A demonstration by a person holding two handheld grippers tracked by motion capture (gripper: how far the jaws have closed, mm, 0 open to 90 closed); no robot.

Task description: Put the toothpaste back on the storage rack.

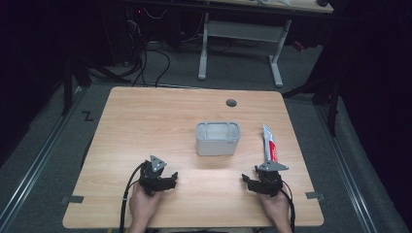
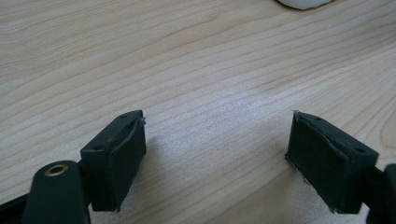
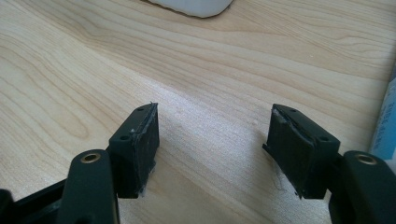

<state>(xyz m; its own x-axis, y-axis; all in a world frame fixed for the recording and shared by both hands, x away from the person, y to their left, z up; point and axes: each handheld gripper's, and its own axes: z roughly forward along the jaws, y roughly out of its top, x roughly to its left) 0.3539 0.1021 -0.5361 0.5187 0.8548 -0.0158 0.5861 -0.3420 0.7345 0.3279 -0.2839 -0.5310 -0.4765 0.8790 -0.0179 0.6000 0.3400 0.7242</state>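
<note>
A small pale grey bin [image 1: 217, 138] stands at the middle of the wooden table [image 1: 145, 121]. A white and red toothpaste tube [image 1: 269, 144] lies flat to its right. My left gripper [image 1: 159, 178] rests low near the front edge, left of the bin, jaws open over bare wood [image 2: 217, 126]. My right gripper [image 1: 265, 180] sits just in front of the tube's near end, also open with nothing between its pads [image 3: 215, 116]. The bin's bottom edge [image 3: 194, 5] shows far ahead of the right jaws, and the tube's side [image 3: 386, 126] lies at their right. A sliver of the bin [image 2: 303, 3] shows ahead of the left jaws.
A round cable hole [image 1: 231, 103] is set in the table behind the bin. Beyond the table, another desk's white frame [image 1: 240, 31] and cables stand on the dark floor. Bare wood lies between the two grippers and the bin.
</note>
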